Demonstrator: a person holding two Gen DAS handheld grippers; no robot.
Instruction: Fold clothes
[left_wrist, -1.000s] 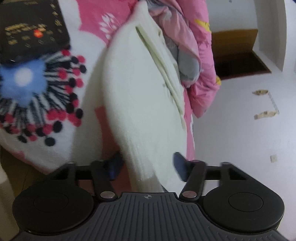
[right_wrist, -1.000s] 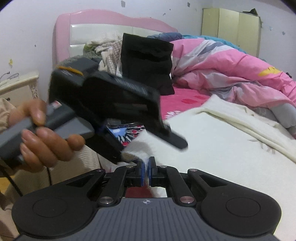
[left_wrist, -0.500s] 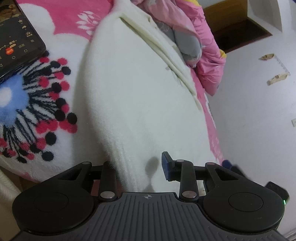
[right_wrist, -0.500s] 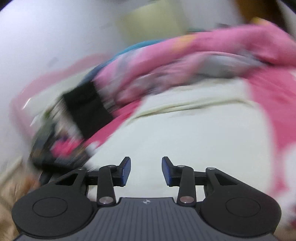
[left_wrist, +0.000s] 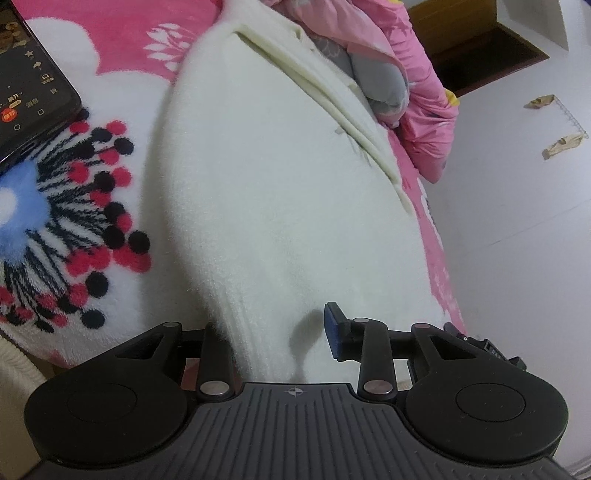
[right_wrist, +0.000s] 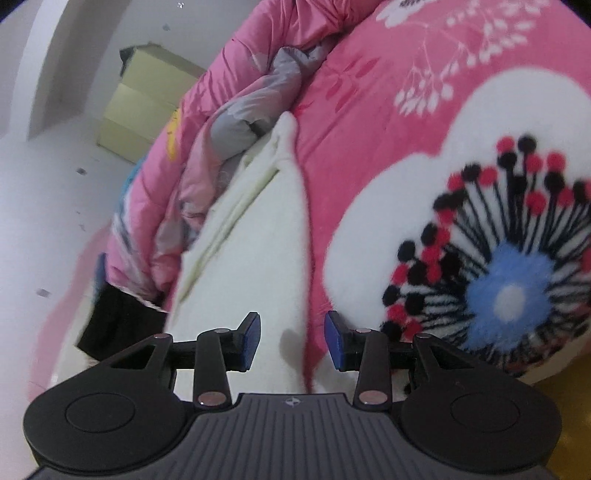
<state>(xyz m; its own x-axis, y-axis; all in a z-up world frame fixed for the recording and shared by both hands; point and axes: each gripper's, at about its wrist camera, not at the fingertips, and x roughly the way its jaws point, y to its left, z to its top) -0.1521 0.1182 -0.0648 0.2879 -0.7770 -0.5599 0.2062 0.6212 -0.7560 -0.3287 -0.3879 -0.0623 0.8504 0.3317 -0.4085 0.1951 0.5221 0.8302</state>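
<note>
A: Left gripper (left_wrist: 280, 332) first. We see the cream garment (left_wrist: 280, 192) bunched right between its fingers; the right blue pad (left_wrist: 332, 328) shows, the left finger is buried under fabric. We can't tell if the pads really pinch it.

B: Agreed, cannot tell. Right gripper (right_wrist: 291, 339)?

A: Released, jaws apart, nothing pressed. We see the garment's near edge (right_wrist: 273, 295) and the pink bedspread (right_wrist: 369, 122) both showing in the gap below it, pads clear of cloth.

B: Where's the garment overall?

A: Flat on the bedspread, running away from both grippers, folded placket along its far side. Beside it we see the flower print (left_wrist: 55, 221); further off a phone (left_wrist: 26, 92), screen lit.

B: Beyond?

A: Crumpled pink quilt (left_wrist: 417, 74) touching the garment's far edge, then white floor (left_wrist: 517, 221).
</note>
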